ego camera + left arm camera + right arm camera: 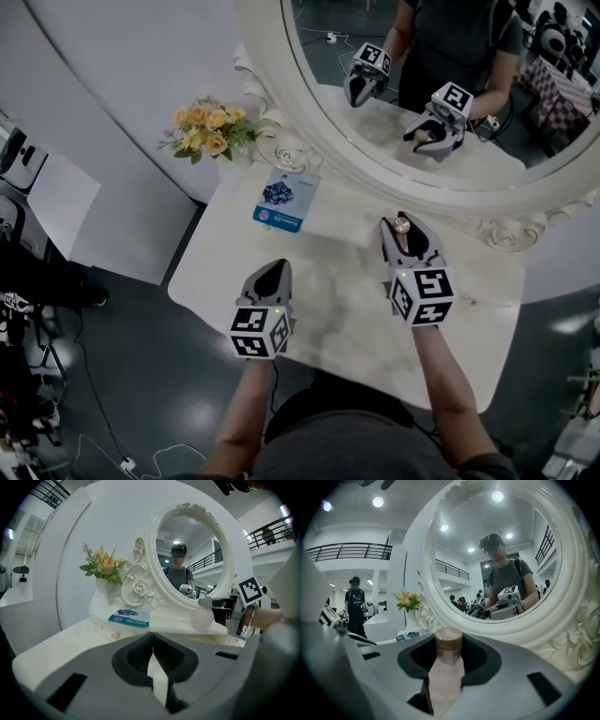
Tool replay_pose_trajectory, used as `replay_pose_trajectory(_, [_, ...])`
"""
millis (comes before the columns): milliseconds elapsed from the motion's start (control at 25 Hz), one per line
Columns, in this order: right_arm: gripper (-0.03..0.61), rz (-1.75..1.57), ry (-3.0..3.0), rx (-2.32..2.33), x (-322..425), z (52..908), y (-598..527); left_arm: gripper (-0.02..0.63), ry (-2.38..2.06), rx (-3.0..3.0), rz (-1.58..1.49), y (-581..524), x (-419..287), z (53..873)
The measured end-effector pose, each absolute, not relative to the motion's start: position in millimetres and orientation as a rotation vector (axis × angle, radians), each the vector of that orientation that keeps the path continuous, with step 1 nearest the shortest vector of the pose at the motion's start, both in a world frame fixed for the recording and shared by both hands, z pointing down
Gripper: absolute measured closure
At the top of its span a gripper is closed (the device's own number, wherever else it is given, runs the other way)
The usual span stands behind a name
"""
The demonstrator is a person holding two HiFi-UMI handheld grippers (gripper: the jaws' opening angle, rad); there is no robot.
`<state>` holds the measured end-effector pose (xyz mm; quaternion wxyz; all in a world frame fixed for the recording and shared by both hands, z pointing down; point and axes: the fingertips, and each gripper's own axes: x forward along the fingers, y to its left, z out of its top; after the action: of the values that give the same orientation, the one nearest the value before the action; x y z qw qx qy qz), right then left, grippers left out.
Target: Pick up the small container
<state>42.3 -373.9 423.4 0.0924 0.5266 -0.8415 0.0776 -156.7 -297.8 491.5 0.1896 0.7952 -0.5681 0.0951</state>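
The small container (446, 663) is a pale pink bottle with a brown cap. It stands upright between the jaws of my right gripper (448, 677), which press on its sides. In the head view that gripper (403, 225) is at the table's right, close under the mirror, with the container's cap (402, 225) showing at its tip. The left gripper view shows the pink container (202, 619) low over the table; I cannot tell if it touches. My left gripper (274, 272) hovers at the table's near left, jaws together and holding nothing (153, 651).
An ornate white oval mirror (281, 141) stands along the back of the white table (328, 291). A vase of orange and yellow flowers (208, 129) is at the back left. A blue card (284, 200) lies beside it. Dark floor lies beyond the table's near edge.
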Motion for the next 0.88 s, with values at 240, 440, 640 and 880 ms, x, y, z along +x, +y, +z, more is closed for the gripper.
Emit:
replay_pose_trajectory(240, [0.437, 0.209, -2.538, 1.576, 41.9, 405.3, -358.1, 0.607, -1.595, 2.253, 0.261, -291.8, -154.6, 486.3])
replay_pose_trajectory(440, [0.437, 0.191, -2.568, 1.585, 41.7, 390.1, -344.4, 0.607, -1.601, 2.266, 0.257, -285.4, -154.4, 481.5])
replay_pose_trajectory(640, [0.437, 0.198, -2.597, 1.591, 41.2, 379.3, -327.5, 0.607, -1.612, 2.280, 0.256, -278.3, -155.6, 475.9])
replay_pose_trajectory(880, [0.437, 0.173, -2.624, 1.590, 38.9, 365.1, -307.0, 0.607, -1.623, 2.300, 0.257, -270.8, -157.7, 468.9])
